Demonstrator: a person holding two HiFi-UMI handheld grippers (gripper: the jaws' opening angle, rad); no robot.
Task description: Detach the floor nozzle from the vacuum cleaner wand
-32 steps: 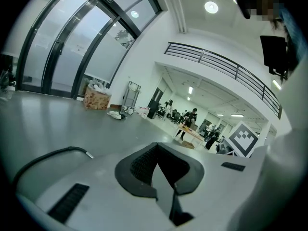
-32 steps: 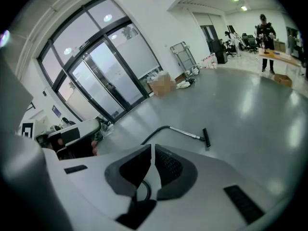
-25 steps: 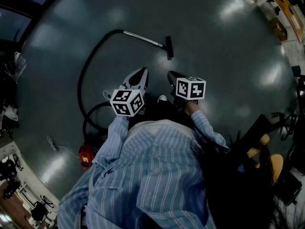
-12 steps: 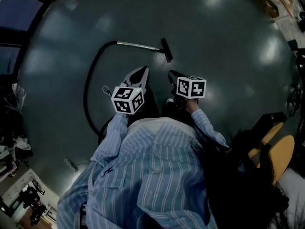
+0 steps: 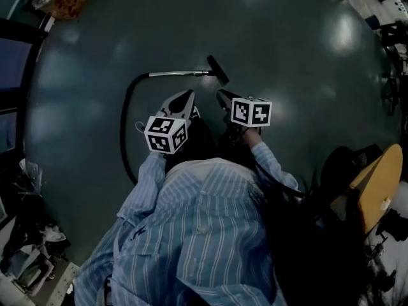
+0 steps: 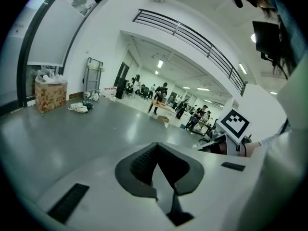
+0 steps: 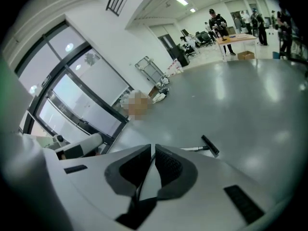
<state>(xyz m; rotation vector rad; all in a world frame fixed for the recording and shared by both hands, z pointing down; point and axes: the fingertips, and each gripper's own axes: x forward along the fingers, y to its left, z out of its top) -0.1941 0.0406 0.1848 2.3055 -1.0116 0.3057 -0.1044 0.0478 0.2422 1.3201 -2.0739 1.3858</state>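
On the dark floor lies the silver vacuum wand [image 5: 180, 73] with the black floor nozzle [image 5: 218, 69] on its right end, and a black hose [image 5: 126, 116] curves off its left end toward me. The right gripper view shows that nozzle [image 7: 210, 145] just past the jaws. My left gripper [image 5: 189, 94] and right gripper [image 5: 220, 94] hang side by side in the air short of the wand, both shut with nothing between the fingers. The left gripper [image 6: 156, 147] faces open floor, and the vacuum is out of its view.
A yellow chair [image 5: 377, 182] and dark gear stand at the right, clutter [image 5: 29, 260] at the lower left. A cardboard box [image 6: 50, 95], a cart [image 6: 94, 76], and people at tables [image 6: 163, 93] are far off. Glass walls [image 7: 72, 90] line one side.
Both grippers have travelled across the floor toward the wand, which now lies closer to their tips. The red vacuum body and the hose's near loop have left the head view.
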